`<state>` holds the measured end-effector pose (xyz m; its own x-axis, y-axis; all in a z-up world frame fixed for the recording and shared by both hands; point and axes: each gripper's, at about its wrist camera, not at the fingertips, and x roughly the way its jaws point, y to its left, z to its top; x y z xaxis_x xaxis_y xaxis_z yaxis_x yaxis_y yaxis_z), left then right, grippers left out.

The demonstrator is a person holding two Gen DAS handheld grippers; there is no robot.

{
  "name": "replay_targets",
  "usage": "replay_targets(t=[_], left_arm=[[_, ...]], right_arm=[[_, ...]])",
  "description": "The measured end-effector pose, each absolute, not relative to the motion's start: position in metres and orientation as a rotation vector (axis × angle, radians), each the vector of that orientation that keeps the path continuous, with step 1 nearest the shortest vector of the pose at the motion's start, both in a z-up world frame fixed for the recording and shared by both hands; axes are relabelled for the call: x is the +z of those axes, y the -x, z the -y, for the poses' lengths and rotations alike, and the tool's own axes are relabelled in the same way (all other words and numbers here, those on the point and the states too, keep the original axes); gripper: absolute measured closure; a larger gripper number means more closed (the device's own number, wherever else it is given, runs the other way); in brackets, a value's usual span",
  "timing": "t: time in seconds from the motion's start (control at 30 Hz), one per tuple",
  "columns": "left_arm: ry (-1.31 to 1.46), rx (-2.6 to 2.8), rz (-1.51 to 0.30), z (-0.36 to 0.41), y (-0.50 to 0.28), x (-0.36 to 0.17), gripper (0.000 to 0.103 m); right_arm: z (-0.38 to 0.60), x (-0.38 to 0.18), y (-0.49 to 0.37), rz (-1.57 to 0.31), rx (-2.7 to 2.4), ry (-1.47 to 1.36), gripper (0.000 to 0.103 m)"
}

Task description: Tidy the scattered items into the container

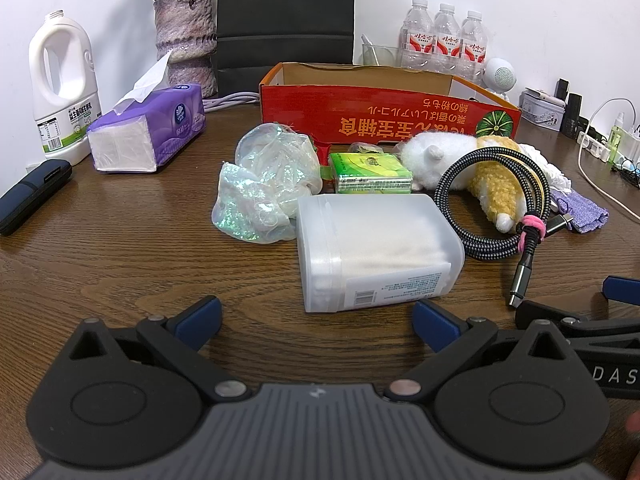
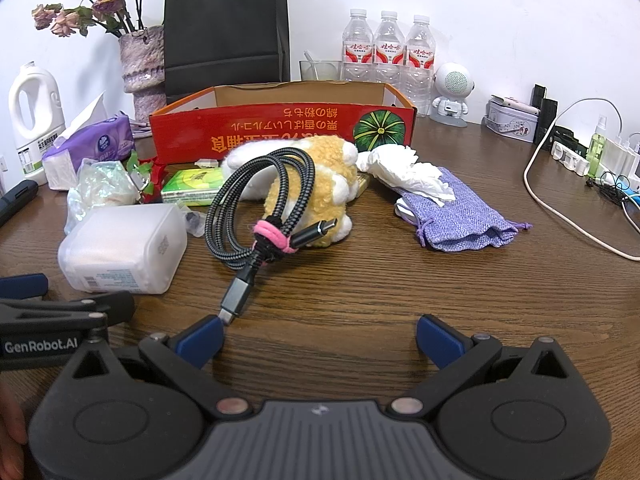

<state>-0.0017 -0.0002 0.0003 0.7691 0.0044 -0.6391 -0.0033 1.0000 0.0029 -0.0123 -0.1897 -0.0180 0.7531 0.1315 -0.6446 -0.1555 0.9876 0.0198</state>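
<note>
A red cardboard box (image 1: 384, 112) (image 2: 280, 124) stands open at the back of the wooden table. In front of it lie a translucent plastic tub (image 1: 372, 252) (image 2: 124, 248), a crumpled iridescent bag (image 1: 268, 188) (image 2: 100, 184), a green tissue pack (image 1: 372, 172) (image 2: 192, 186), a plush toy (image 1: 472, 160) (image 2: 316, 176), a coiled braided cable (image 1: 496, 208) (image 2: 260, 208), a purple pouch (image 2: 460, 216) and white crumpled tissue (image 2: 400, 168). My left gripper (image 1: 316, 322) is open, just short of the tub. My right gripper (image 2: 320, 338) is open, its left fingertip beside the cable's plug.
At the back stand a white jug (image 1: 60, 88), a purple tissue pack (image 1: 148, 128), a vase of dried flowers (image 1: 184, 40), a black bag (image 2: 224, 28), three water bottles (image 2: 388, 48), a small white robot speaker (image 2: 452, 88) and chargers with a white cord (image 2: 560, 184). A dark case (image 1: 32, 196) lies left.
</note>
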Motion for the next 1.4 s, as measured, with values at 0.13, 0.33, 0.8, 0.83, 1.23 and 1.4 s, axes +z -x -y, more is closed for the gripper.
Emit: replay_targets(t=[0.13,0.33,0.8,0.83,1.23,1.4], left_arm=[[-0.001,0.004,-0.693,0.000,0.002,0.000,0.000],[-0.001,0.004,-0.693,0.000,0.002,0.000,0.000],[0.003,-0.072,-0.538,-0.011,0.032,0.013,0.000],[0.020,-0.088,-0.506,-0.016,0.035,0.018,0.000],[-0.009,-0.223,-0.572,-0.002,-0.016,0.025,0.000],[-0.007,-0.274,-0.594,-0.002,-0.003,0.027,0.002]], right_arm=[[0.189,-0.018,0.012,-0.701,0.157,0.036,0.000],[0.190,-0.018,0.012,-0.701,0.156,0.036,0.000],[0.194,-0.011,0.024,-0.656,0.232,0.029,0.010],[0.196,-0.007,0.025,-0.638,0.254,0.020,0.012],[0.183,0.003,-0.036,-0.631,0.268,-0.054,0.063],[0.196,0.021,-0.019,-0.644,0.347,-0.044,0.068]])
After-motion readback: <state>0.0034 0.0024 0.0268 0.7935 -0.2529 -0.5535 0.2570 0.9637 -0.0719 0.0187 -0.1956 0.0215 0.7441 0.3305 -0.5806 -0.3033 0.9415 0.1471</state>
